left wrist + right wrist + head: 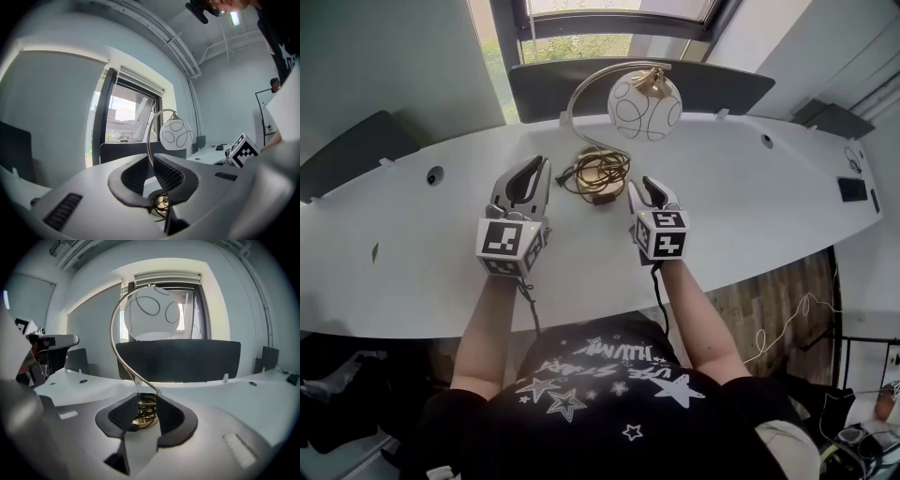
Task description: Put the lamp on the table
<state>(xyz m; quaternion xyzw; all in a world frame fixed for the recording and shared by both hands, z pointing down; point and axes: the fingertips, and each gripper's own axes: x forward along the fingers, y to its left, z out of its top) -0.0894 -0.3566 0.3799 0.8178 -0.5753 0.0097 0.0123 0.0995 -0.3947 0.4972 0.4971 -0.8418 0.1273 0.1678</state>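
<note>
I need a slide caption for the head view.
Lamp upright on the white table, left gripper and right gripper open before it.

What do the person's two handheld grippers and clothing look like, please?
The left gripper and right gripper are light grey with black ribbed jaw pads. Each carries a cube of black-and-white square markers and trails a thin black cable. The person wears a black short-sleeved T-shirt with white stars.

I count one lamp, one coiled cord and one bench, plus two of mine: the left hand-held gripper and the right hand-held gripper.
</note>
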